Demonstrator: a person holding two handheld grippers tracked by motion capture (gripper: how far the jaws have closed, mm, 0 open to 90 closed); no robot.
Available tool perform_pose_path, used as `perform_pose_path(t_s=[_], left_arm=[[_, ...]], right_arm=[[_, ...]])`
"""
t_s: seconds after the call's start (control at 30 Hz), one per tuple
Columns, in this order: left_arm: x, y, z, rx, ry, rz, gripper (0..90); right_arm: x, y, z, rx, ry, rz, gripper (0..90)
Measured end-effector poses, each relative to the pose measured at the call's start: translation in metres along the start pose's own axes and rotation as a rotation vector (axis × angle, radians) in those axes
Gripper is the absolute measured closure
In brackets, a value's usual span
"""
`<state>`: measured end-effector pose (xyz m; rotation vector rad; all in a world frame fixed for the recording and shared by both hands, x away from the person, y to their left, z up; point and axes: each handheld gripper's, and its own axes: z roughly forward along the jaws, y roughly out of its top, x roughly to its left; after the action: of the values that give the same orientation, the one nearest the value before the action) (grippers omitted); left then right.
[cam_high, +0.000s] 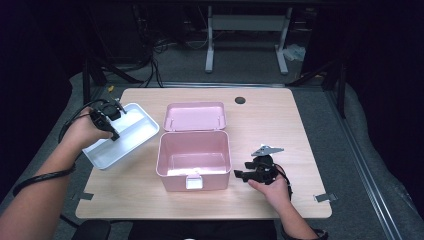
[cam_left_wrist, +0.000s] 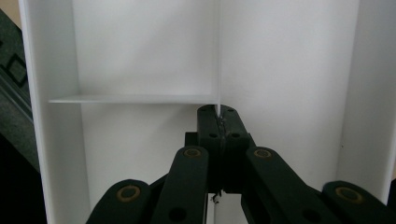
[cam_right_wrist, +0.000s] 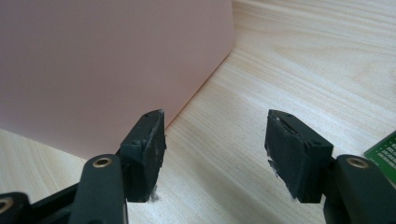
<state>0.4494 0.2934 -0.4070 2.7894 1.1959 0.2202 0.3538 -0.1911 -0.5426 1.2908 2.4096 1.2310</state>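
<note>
Clearly, the white rectangular plastic tray (cam_high: 131, 131) with its thin inner dividers is the thing in hand; it is seen lying at the left part of the light wooden table (cam_high: 280, 130), turned at a slant, with its long axis running from the near-left edge towards the far right, just beside the open pink plastic storage box (cam_high: 194, 159). In the left gripper view, the upright white divider wall (cam_left_wrist: 218, 70) is pinched between the pressed-together jaws of the left gripper (cam_left_wrist: 218, 122), at the point where a crosswise divider (cam_left_wrist: 130, 99) meets it. The tray is thus gripped from above, near its far end, by the hand at the left. The pink box lies to the right of the tray, its hinged lid (cam_high: 195, 116) laid back flat and its inside bare, so any carrying of the tray into the box would, it is judged, run rightwards across a short gap.

The right gripper (cam_high: 245, 175) is rested on the table well apart from the tray, just right of the pink box, with its jaws spread and nothing held between them; the box's pink wall (cam_right_wrist: 93, 60) is seen close ahead of it
</note>
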Motion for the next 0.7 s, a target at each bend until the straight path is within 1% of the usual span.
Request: perform_pose_path(t_s=[0.07,0.13,0.17,0.23,0.27,0.4,0.43,0.5,0.53,0.63,0.7], left_arm=[[0.003,-0.001,0.013,0.012,-0.007,-0.015,89.6],[0.003,-0.003,0.027,0.023,-0.023,-0.029,89.6],[0.004,-0.004,0.033,0.032,-0.034,-0.028,89.6],[0.001,-0.006,0.052,0.029,-0.063,-0.044,89.6],[0.001,-0.006,0.052,0.029,-0.063,-0.044,89.6],[-0.002,-0.011,0.073,0.018,-0.098,-0.075,89.6],[-0.002,-0.013,0.079,0.025,-0.108,-0.085,89.6],[-0.002,-0.018,0.091,0.037,-0.108,-0.1,89.6],[-0.002,-0.018,0.091,0.037,-0.108,-0.1,89.6],[-0.004,-0.023,0.1,0.039,-0.117,-0.107,89.6],[-0.006,-0.026,0.105,0.023,-0.121,-0.12,89.6]], right_arm=[[0.0,0.0,0.0,0.0,-0.001,-0.002,38.0],[0.0,0.0,-0.001,-0.001,0.001,-0.005,38.0],[0.0,0.0,-0.001,-0.001,0.001,-0.005,38.0],[0.0,0.0,-0.001,-0.002,0.001,-0.003,38.0],[0.0,0.0,-0.001,-0.002,0.001,-0.003,38.0],[0.0,0.0,-0.001,-0.002,-0.001,-0.003,38.0],[0.0,0.0,-0.001,-0.002,0.0,-0.004,38.0],[0.001,0.0,0.0,0.0,0.002,-0.006,38.0],[0.001,0.0,0.0,0.0,0.003,-0.006,38.0],[0.001,0.0,0.0,0.001,0.003,-0.006,37.9],[0.001,0.0,0.0,0.0,0.004,-0.003,38.0]])
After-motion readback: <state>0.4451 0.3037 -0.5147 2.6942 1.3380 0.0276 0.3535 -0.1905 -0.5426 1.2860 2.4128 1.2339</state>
